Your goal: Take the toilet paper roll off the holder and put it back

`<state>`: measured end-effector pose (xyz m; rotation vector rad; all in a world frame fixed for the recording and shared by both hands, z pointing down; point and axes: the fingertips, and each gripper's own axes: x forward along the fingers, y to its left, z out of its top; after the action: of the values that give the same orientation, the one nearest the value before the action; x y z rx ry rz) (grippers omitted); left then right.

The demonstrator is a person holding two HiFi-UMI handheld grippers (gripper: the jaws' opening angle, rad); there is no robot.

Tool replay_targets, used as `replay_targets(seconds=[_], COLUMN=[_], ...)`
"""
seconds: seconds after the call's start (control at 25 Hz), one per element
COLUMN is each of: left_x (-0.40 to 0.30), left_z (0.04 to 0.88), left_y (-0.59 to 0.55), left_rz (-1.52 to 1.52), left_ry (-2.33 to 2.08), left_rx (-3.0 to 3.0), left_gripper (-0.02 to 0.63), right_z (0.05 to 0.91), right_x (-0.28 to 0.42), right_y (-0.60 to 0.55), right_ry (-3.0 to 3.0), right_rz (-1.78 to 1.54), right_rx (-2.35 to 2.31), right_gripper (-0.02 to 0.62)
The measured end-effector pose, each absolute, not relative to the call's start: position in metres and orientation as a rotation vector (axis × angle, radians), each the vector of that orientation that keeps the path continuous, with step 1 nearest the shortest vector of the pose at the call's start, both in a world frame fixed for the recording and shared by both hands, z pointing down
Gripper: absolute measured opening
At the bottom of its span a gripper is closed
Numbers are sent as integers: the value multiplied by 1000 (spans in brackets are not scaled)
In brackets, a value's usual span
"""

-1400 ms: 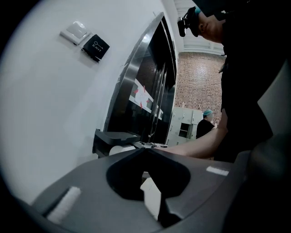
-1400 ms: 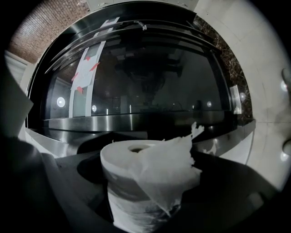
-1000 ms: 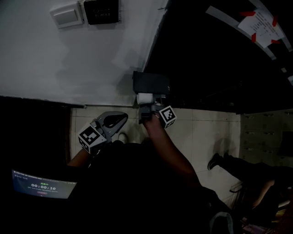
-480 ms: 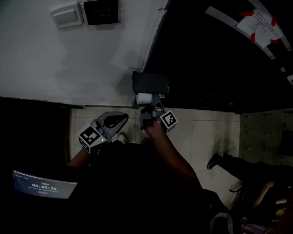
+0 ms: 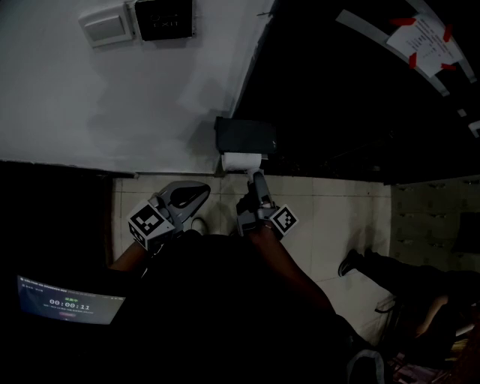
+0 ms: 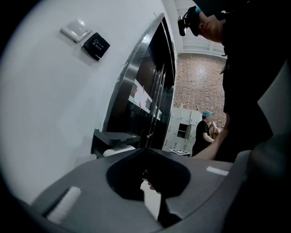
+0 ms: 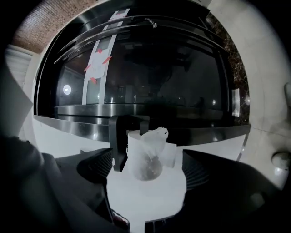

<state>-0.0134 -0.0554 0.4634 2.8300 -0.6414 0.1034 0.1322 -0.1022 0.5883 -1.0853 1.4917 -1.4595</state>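
Note:
A white toilet paper roll (image 5: 241,160) hangs under the black wall holder (image 5: 245,136), where the white wall meets a dark glass panel. My right gripper (image 5: 255,178) points up at it from just below and is open, apart from the roll. In the right gripper view the roll (image 7: 145,152) sits on the holder's black bracket (image 7: 119,136), ahead of the spread jaws of the right gripper (image 7: 146,160), with a torn flap at its top. My left gripper (image 5: 186,196) hangs low at the left, shut and empty. The left gripper (image 6: 146,150) shows only its grey jaws meeting.
A white switch plate (image 5: 109,25) and a black exit plate (image 5: 166,18) are high on the white wall. The dark glass panel (image 5: 360,97) carries taped paper. A timer screen (image 5: 69,304) glows at lower left. A person's legs (image 5: 375,266) stand on the tiled floor at the right.
My right gripper has drawn back down from the roll, which stays at the holder. The left gripper has not moved.

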Motion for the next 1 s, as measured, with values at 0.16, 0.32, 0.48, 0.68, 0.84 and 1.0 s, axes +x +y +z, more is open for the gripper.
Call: replay_targets(seconds=[0.16,0.32,0.48,0.68,0.84,1.0], left_x=[-11,-7,-8,-8,-9,-11], left_z=[464,463,462,462,462,462], left_y=[-55,-54,-56,-55,-57,-59], left_rz=[106,105,103,105,104,103], left_ry=[-634,-623,-617,-617,-616,-612], left_rx=[2834,2837,2840,2839,2839,2838], left_gripper=[0,0,0,0,0,0], right_z=[586,583,563,520,496,486], right_x=[133,125,117,108,100,91], right_y=[-90,-83,-85,-93,-95,-92], right_ry=[1472,1510,1691,1949,2069,2352], right_rz=[-1473,-1495,-1411,-1219,-1123,-920], right_rx=[-1065,-1047,-1053,-1040,-1033,-1147], right_gripper=[472,472,472,472,472,472])
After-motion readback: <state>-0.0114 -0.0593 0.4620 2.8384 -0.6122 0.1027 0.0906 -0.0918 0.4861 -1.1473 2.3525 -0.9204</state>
